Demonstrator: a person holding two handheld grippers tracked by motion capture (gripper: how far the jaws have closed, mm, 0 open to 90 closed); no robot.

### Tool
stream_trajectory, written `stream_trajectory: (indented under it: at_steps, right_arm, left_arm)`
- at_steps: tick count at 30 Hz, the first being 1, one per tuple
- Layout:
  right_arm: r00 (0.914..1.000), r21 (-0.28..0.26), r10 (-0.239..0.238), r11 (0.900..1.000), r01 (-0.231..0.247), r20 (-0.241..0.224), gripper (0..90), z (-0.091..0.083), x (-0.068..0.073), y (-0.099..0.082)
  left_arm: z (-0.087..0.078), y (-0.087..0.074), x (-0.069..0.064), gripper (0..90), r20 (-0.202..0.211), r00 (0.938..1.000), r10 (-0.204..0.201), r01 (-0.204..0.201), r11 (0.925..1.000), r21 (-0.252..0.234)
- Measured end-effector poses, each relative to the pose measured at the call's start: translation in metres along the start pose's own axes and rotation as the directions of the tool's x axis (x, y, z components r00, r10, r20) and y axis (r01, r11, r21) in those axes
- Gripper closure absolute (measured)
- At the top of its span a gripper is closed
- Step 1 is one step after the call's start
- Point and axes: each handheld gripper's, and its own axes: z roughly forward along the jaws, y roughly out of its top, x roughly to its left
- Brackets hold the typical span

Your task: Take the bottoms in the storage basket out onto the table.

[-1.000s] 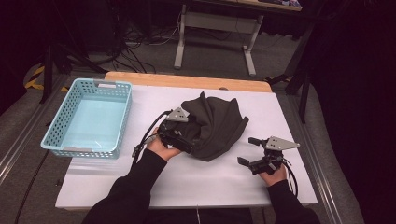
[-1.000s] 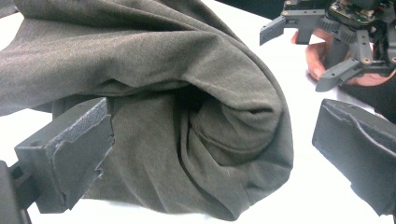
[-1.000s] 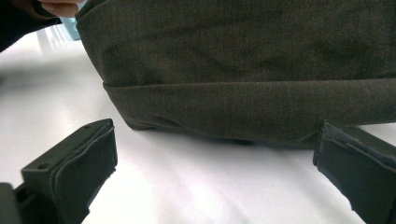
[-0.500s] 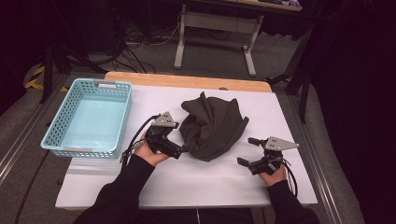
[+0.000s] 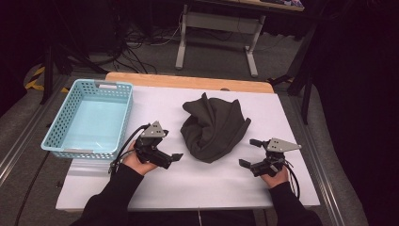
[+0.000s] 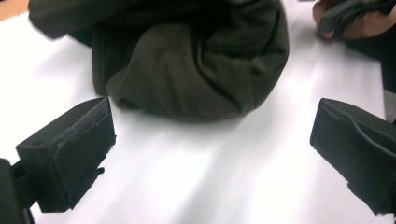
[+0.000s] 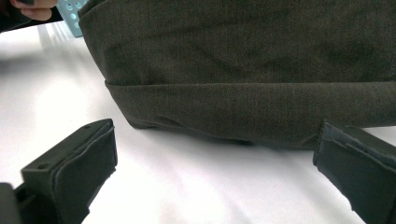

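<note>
Dark cloth (image 6: 187, 60) cut off by top edge in left gripper view, far side out of frame, surface a bit smeared. Same cloth (image 7: 243, 70) runs off top and right edge in right gripper view; underside against desk (image 7: 187, 186) hidden. Blue basket (image 7: 74, 11) there just corner sliver, mostly behind cloth. Right tool (image 6: 348, 16) in left gripper view clipped at top corner, blurry, can't tell jaw gap from there. High view: sleeves (image 5: 113, 200) cut by bottom edge.
</note>
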Motion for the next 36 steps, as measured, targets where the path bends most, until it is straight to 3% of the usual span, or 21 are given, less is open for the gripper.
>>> stream_trajectory:
  at_steps: [8, 14, 22, 24, 28, 32, 36]
  right_arm:
    - [1.0, 0.0, -0.001, 1.0, 0.001, -0.002, 0.3, 0.0, 0.0, 0.0]
    - [1.0, 0.002, 0.001, 1.0, -0.001, -0.004, 0.3, 0.0, 0.001, 0.0]
    - [0.9999, 0.001, -0.003, 1.0, 0.003, -0.01, 0.3, 0.0, 0.001, 0.0]
    - [0.9999, 0.002, -0.002, 1.0, 0.002, -0.013, 0.3, 0.001, 0.001, 0.0]
    - [0.9999, 0.002, -0.004, 1.0, 0.004, -0.015, 0.3, 0.001, 0.001, 0.0]
    - [0.9999, 0.004, -0.006, 1.0, 0.006, -0.015, 0.3, 0.001, 0.002, 0.0]
    - [0.9999, 0.005, -0.006, 1.0, 0.006, -0.014, 0.3, 0.001, 0.002, 0.0]
  left_arm:
    - [-0.006, -0.021, 0.005, 0.2, 0.004, 0.9998, -0.022, 0.022, 0.9997, -0.011]
    - [-0.009, -0.038, 0.006, 0.2, -0.012, 0.9984, -0.055, 0.054, 0.997, -0.056]
    - [-0.007, -0.059, 0.008, 0.2, -0.032, 0.9984, -0.047, 0.045, 0.9971, -0.062]
    - [-0.005, -0.061, 0.011, 0.1, -0.033, 0.9979, -0.056, 0.054, 0.9964, -0.065]
    - [-0.004, -0.06, 0.01, 0.2, -0.075, 0.996, -0.048, 0.043, 0.9965, -0.072]
    - [-0.005, -0.06, 0.012, 0.2, -0.079, 0.9943, -0.072, 0.065, 0.9945, -0.081]
    - [-0.005, -0.06, 0.011, 1.0, -0.082, 0.9946, -0.064, 0.058, 0.9955, -0.076]
